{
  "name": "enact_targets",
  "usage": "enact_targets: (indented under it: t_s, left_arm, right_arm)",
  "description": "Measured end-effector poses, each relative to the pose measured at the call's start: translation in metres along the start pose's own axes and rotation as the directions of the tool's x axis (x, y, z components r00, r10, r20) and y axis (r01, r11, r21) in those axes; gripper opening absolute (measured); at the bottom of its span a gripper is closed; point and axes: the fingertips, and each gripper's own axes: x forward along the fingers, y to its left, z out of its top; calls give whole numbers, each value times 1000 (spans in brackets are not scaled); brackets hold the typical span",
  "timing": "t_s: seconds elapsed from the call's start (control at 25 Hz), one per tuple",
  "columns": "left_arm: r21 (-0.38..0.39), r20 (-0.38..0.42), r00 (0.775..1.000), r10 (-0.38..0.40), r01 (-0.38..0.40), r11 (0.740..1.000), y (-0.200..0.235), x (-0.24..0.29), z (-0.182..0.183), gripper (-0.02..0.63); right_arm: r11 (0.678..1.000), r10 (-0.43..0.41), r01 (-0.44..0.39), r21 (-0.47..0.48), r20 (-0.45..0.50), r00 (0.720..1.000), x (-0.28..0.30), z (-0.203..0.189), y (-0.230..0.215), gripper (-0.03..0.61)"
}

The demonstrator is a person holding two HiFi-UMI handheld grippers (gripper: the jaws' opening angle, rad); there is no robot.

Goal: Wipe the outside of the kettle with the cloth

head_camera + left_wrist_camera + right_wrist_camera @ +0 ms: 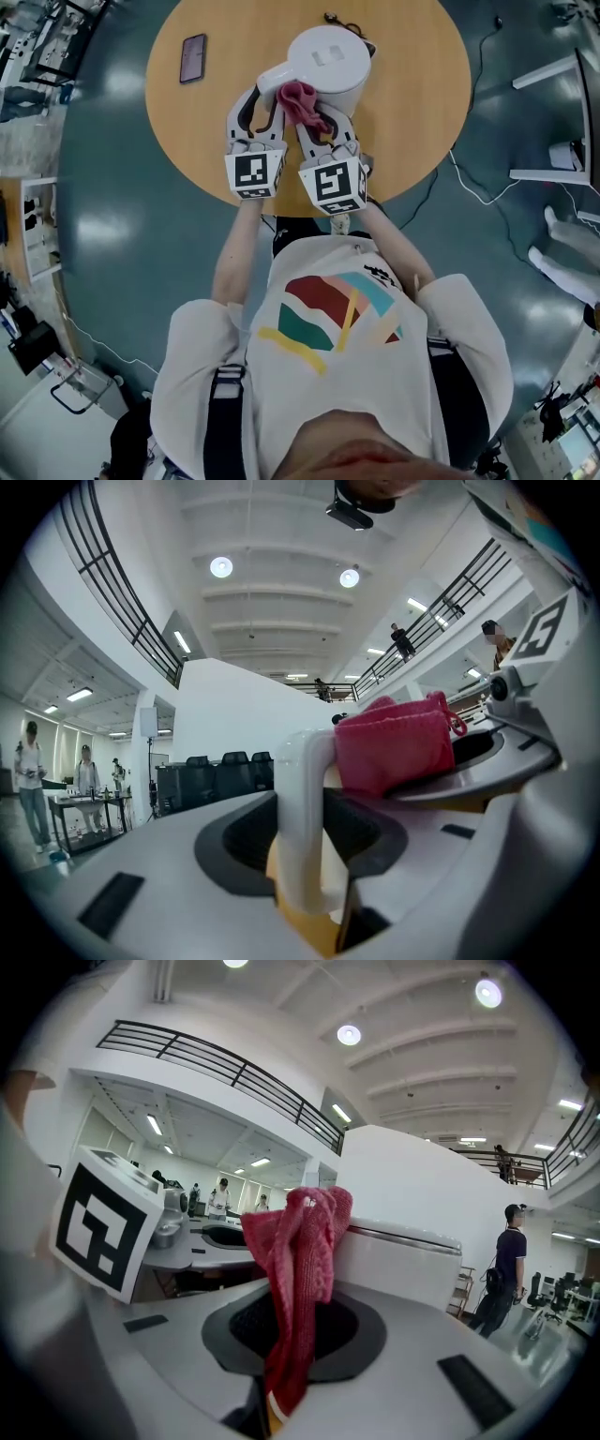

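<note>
Left tongs [262, 105] are clamping the white handle [305, 799], steadying things. Right tongs [286, 1354] are pinching the pink cloth [300, 98], holding it against the kettle [328, 58] beside that handle. Wiping looks under way; next the cloth needs sweeping round the wall. The kettle is sitting lid-shut on the bench [412, 112], contents hidden. A phone [193, 57] is lying farther left.

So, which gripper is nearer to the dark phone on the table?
Left. The left gripper, shut on the kettle handle, is right of the phone; the right gripper, holding the cloth, lies farther right.
</note>
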Motion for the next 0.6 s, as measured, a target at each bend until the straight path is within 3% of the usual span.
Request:
enact_targets:
  t_s: [0.24, 0.6]
  left_arm:
    - [3, 8, 1000, -22, 22, 1000, -12, 7, -3, 195]
    - [16, 23, 999, -48, 48, 999, -10, 12, -5, 195]
  right_arm:
    - [999, -50, 50, -11, -7, 999, -25, -17, -25, 39]
    - [986, -132, 134, 96, -33, 991, -53, -34, -66, 40]
